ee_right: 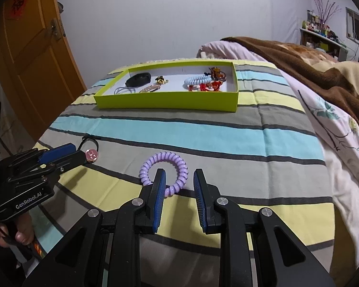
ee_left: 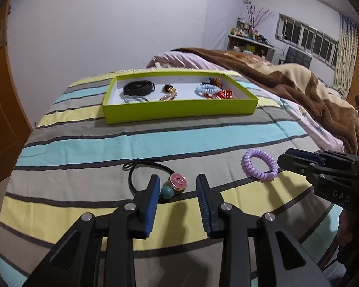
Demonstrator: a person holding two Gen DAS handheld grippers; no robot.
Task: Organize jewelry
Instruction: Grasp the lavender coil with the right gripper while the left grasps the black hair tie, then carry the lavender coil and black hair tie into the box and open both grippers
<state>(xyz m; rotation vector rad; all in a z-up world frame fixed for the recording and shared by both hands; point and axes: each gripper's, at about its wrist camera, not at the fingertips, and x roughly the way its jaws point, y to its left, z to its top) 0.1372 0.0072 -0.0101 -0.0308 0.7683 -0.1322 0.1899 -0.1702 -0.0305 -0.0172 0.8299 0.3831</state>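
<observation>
A black hair tie with a pink disc and a teal bead [ee_left: 174, 185] lies on the striped bedspread. My left gripper [ee_left: 178, 186] is open, its fingers on either side of the charm, low over the bed. A purple spiral hair tie [ee_right: 164, 171] lies to the right; it also shows in the left wrist view [ee_left: 259, 166]. My right gripper [ee_right: 178, 179] is open, with its left finger inside the ring and its right finger outside it. A lime green tray [ee_left: 179, 112] at the back holds several pieces of jewelry.
A brown blanket [ee_left: 287, 83] and pink floral quilt [ee_right: 335, 131] are piled on the right of the bed. An orange door [ee_right: 28, 55] stands at the left. The bed's left edge drops off near the left gripper [ee_right: 67, 154].
</observation>
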